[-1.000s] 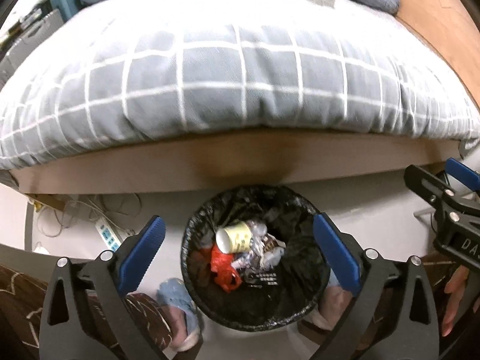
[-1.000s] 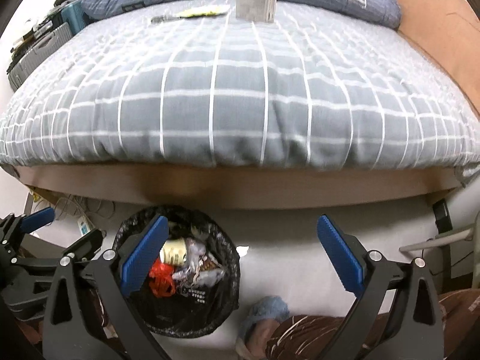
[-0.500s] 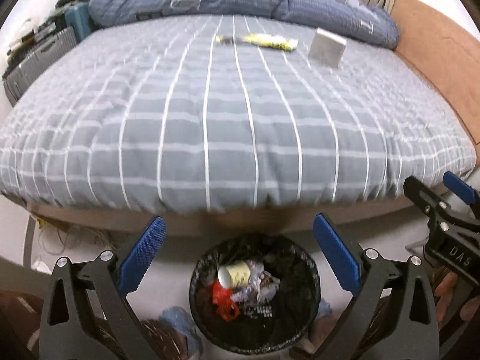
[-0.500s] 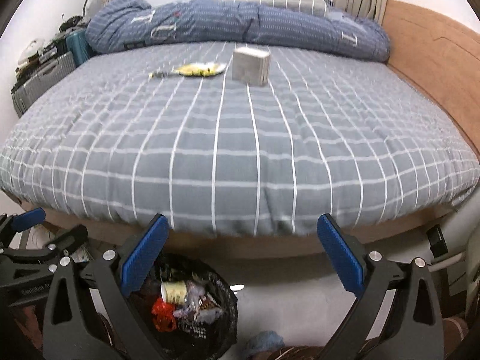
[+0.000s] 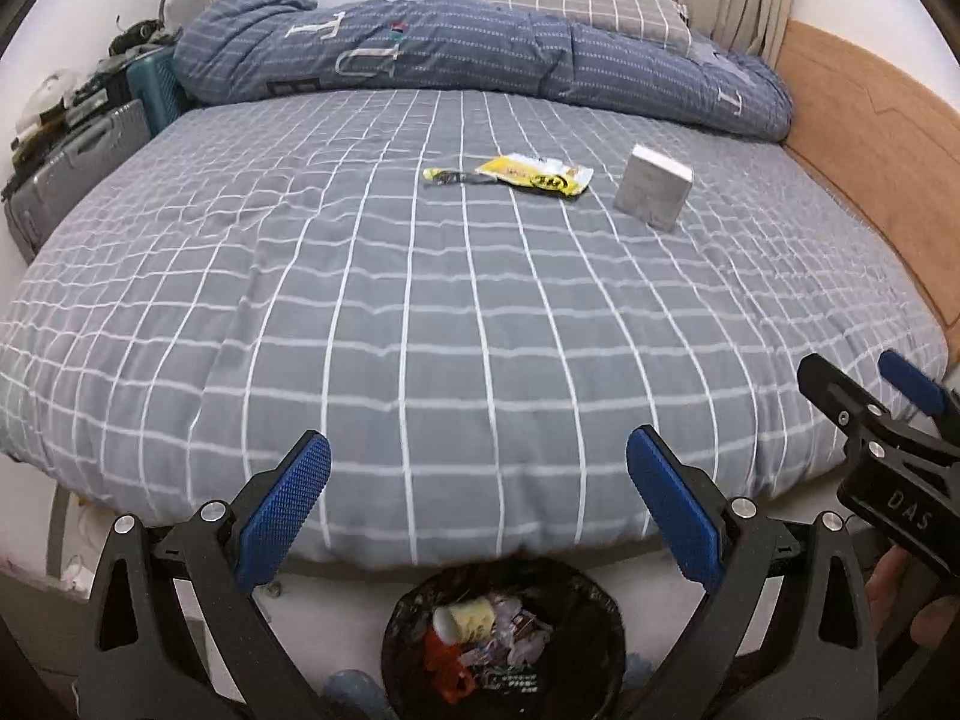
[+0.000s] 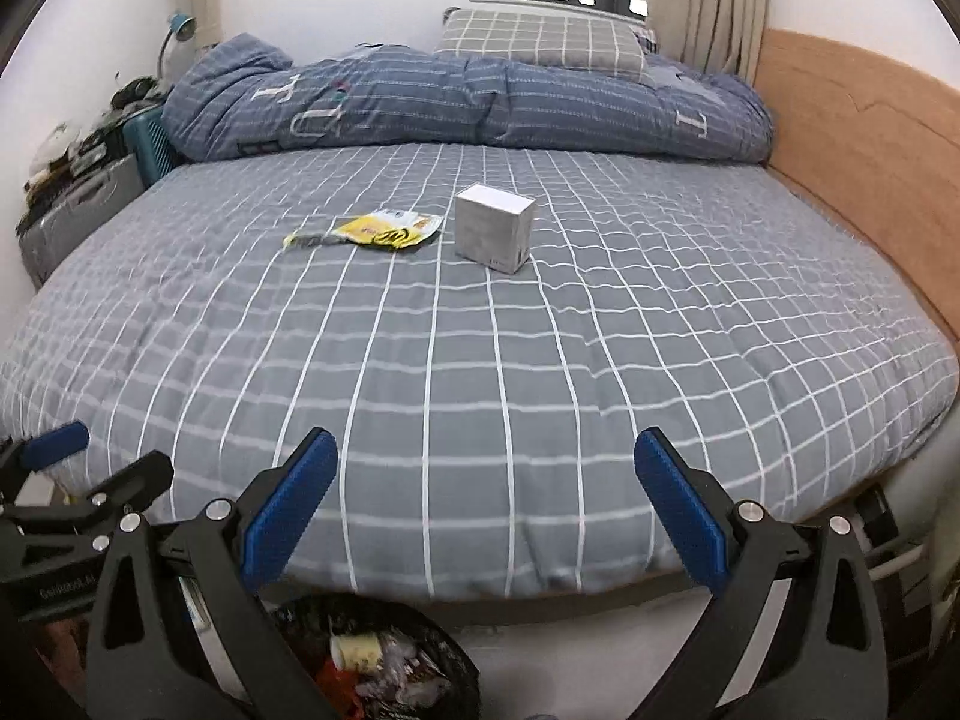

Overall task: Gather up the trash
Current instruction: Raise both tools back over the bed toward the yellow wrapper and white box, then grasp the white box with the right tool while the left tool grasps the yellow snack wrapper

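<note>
A yellow wrapper (image 5: 534,174) (image 6: 384,230) and a small grey box (image 5: 653,185) (image 6: 494,227) lie far back on the grey checked bed (image 5: 420,312). A black-lined trash bin (image 5: 576,600) (image 6: 444,648) with a cup and wrappers inside stands on the floor at the bed's foot, below both grippers. My left gripper (image 5: 477,516) is open and empty above the bin. My right gripper (image 6: 485,510) is open and empty beside it, to the right.
A rolled blue quilt (image 5: 480,54) and a pillow (image 6: 540,39) lie at the bed's head. A wooden panel (image 5: 888,138) runs along the right side. Suitcases and clutter (image 5: 78,138) stand at the left.
Both grippers have risen and tilted up from the bin. The bed top, wrapper and box now fill the view, and the bin has dropped to the bottom edge.
</note>
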`<state>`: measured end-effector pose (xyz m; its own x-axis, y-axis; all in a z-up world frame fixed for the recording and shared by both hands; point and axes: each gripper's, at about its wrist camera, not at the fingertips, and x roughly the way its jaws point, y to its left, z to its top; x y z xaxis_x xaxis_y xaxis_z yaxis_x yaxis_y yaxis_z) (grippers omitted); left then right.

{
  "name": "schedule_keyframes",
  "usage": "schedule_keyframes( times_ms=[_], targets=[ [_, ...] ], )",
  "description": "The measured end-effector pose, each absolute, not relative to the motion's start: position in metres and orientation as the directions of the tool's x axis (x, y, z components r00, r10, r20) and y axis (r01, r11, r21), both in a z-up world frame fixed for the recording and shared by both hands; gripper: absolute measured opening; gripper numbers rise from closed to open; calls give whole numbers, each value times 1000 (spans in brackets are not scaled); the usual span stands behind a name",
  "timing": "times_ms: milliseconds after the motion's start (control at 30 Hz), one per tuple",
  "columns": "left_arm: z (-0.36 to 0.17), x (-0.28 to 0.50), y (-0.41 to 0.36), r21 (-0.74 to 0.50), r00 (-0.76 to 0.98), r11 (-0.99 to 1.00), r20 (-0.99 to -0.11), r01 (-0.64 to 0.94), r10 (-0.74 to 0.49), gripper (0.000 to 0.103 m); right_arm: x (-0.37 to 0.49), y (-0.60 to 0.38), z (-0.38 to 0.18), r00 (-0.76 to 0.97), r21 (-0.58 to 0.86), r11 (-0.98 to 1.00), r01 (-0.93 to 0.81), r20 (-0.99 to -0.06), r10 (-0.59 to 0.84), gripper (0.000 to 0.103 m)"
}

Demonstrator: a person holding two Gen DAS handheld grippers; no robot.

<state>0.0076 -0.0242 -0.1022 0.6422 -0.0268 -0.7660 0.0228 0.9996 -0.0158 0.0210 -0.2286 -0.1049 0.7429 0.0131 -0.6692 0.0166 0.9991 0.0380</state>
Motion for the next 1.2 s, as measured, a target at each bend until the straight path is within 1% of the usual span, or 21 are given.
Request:
schedule_keyframes(
  times_ms=[200,433,600,767,967,1200],
  targets=[
    [-100,40,-20,-33,645,999,-764,4,-27,97,59,-231,-108,730,34,999,35,-684,-2,95],
    [-97,97,-11,-5,651,1000,-759,-24,12,97,111,-235,-109,730,27,998,49,-684,-17,95],
    [-95,141,-4,4,656,999,-755,-40,30,97,159,-242,-116,712,32,997,71,-702,-28,95],
    [-94,177,-4,0,657,999,-754,-33,21,97,207,-240,-120,700,60,994,94,-714,-23,95],
    [-98,210,-1,-3,652,1000,-758,-28,16,97,256,-232,-131,682,40,991,125,-729,-57,95],
    [-104,240,-4,-2,643,1000,-765,-25,15,97,291,-238,-136,673,50,982,182,-734,-87,95]
  ],
)
